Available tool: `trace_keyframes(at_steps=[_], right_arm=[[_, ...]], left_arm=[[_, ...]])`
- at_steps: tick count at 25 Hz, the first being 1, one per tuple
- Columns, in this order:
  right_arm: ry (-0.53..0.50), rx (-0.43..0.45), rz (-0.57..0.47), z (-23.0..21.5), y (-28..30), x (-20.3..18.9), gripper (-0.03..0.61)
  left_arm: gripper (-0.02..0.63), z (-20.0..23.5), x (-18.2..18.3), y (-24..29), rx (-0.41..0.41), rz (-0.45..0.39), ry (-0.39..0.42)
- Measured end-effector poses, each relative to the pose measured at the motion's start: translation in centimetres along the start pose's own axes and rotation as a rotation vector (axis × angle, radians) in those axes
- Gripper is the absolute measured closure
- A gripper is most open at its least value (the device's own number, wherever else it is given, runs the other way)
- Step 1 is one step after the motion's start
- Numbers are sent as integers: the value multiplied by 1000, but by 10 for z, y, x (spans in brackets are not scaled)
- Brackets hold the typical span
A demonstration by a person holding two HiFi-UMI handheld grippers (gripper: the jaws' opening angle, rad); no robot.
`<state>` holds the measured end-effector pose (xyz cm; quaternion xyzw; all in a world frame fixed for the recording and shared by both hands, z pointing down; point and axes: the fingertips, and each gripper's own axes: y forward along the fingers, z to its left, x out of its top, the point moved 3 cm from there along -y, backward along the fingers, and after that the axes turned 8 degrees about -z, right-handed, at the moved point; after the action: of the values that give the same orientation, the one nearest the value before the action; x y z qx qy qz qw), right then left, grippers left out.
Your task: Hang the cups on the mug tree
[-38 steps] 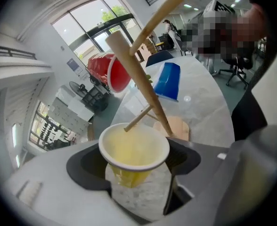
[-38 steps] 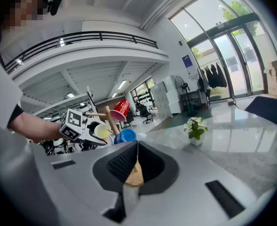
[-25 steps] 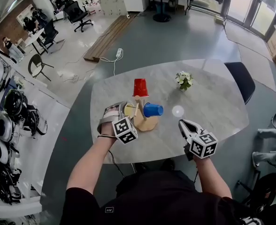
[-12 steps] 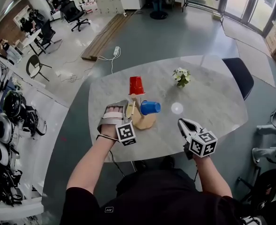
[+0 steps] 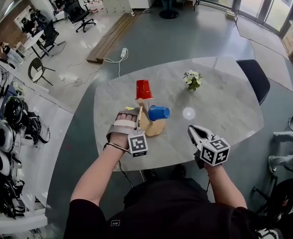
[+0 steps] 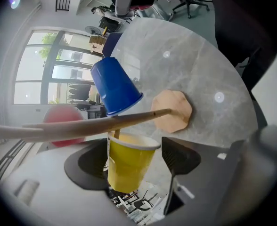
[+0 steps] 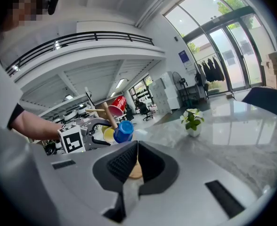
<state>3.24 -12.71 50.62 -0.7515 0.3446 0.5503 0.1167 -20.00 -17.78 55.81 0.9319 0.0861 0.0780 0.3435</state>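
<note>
So basically the whole thing comes down to how the yellow cup (image 6: 126, 166) lines up with the peg (image 6: 114, 134) it's going on. The left gripper (image 6: 134, 149) is clamped on that cup, one pad denting its side, and it sits right against the left side of the mug tree (image 5: 145, 108), which stands on the near-left part of the table (image 5: 226, 108). In the left gripper view the cup's mouth faces the tree's stem, and the short wooden peg pokes just inside the mouth, off to one side rather than dead centre. The cup's long axis runs roughly along that peg, so my guess is the next bit is sliding the cup further along its own axis toward the stem, then letting go. The red cup (image 5: 144, 89) already sits on top of the tree and the blue cup (image 5: 158, 113) hangs off the right side, mouth toward the stem, so the left peg looks like the last one to fill. The left hand is obviously the near one here. The right gripper (image 5: 195, 131) is pinched closed with nothing in it, well apart on the near-right of the table. One risk is the thin cup crumpling or slipping off on release.
</note>
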Motion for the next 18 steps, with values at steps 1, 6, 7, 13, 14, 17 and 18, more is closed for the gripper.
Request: trace_keyframes(at_steps=[1,6,7,13,14,17,18], right_arm=[[0,2,1,0,0,-1,565],[-4,15,6,-2,1,0,565],[-5,19,7,-2,1,1,565],[-8,54,14,-1,3,3,565],[-9,60,19,0,4,2,565],[-16,80,33,1,6,1,565],[-17,88,37,0,7,1,565]], left_arm=[[261,-2,3,-1,0,-8,2],[261,-6,12,-7,1,-15,-17],[261,-6,12,-8,3,-12,-20],[261,0,15,-19,24,-21,-83],[261,1,13,-21,33,-18,-104],[261,2,4,-27,42,-1,-179],[261,1,2,-29,40,3,-206]])
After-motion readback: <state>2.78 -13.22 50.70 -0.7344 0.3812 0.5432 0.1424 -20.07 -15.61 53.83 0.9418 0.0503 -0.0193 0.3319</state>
